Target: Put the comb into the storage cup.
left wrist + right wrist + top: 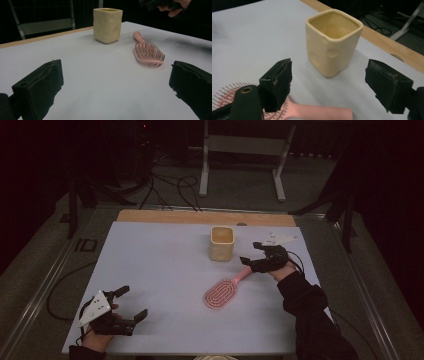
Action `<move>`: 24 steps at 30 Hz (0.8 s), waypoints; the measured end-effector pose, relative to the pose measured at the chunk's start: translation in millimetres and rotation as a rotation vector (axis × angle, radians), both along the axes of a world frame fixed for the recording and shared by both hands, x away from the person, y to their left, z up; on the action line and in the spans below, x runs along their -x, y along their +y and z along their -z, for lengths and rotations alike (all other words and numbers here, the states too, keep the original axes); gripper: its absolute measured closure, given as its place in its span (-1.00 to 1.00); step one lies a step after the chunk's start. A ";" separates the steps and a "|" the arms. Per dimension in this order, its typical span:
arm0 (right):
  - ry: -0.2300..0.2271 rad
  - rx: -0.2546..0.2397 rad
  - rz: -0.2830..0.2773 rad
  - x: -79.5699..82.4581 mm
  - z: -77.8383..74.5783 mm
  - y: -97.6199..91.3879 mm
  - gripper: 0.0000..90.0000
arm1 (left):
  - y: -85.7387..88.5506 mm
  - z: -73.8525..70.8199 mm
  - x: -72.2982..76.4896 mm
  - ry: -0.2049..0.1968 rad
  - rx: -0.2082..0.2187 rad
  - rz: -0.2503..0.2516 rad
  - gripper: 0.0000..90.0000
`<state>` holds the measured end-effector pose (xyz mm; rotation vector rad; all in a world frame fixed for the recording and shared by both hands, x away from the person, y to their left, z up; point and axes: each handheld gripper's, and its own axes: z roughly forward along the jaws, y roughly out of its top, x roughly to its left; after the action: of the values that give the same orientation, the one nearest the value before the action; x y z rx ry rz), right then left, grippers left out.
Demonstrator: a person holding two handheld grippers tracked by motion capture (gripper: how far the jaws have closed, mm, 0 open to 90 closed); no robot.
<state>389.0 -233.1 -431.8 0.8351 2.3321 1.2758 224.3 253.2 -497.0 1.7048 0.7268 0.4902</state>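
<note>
A pink hairbrush point(220, 294) lies bristles up on the white table top point(160, 270), its handle pointing toward the back right. Behind it stands a pale yellow square cup point(221, 243), upright and empty. My right gripper point(251, 254) hovers open just over the handle's end, right of the cup. In the right gripper view the cup point(333, 42) sits ahead between the spread jaws of that gripper point(330, 75), and the brush handle point(319, 111) runs below them, with no pad pressing on it. My left gripper point(132, 303) rests open at the near left with nothing between its jaws; in the left gripper view it point(114, 67) faces the cup point(108, 25) and brush point(148, 50).
A wooden strip point(205, 217) borders the table's far edge. Beyond it, on the dark floor, stand a metal frame point(240, 155) and loose cables point(170, 190). The white top has wide bare room in its left and middle parts.
</note>
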 end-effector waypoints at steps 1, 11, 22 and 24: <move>0.004 -0.001 0.001 -1.9 1.3 0.2 -0.50 | 0.0 0.0 0.0 0.000 0.001 0.000 -1.00; 0.046 0.050 -0.002 -16.2 16.7 6.7 -0.28 | 0.0 0.2 -0.1 0.002 0.001 0.004 -1.00; 0.081 0.128 0.006 -29.4 35.0 13.8 0.08 | 0.4 0.5 -0.6 0.003 0.003 0.004 -1.00; 0.087 0.141 0.016 -31.2 37.5 14.6 0.24 | 0.5 0.6 -0.7 0.004 0.003 0.004 -1.00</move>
<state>420.2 -218.5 -469.2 0.8767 2.4448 1.0739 224.9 253.7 -497.6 1.7047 0.7271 0.4829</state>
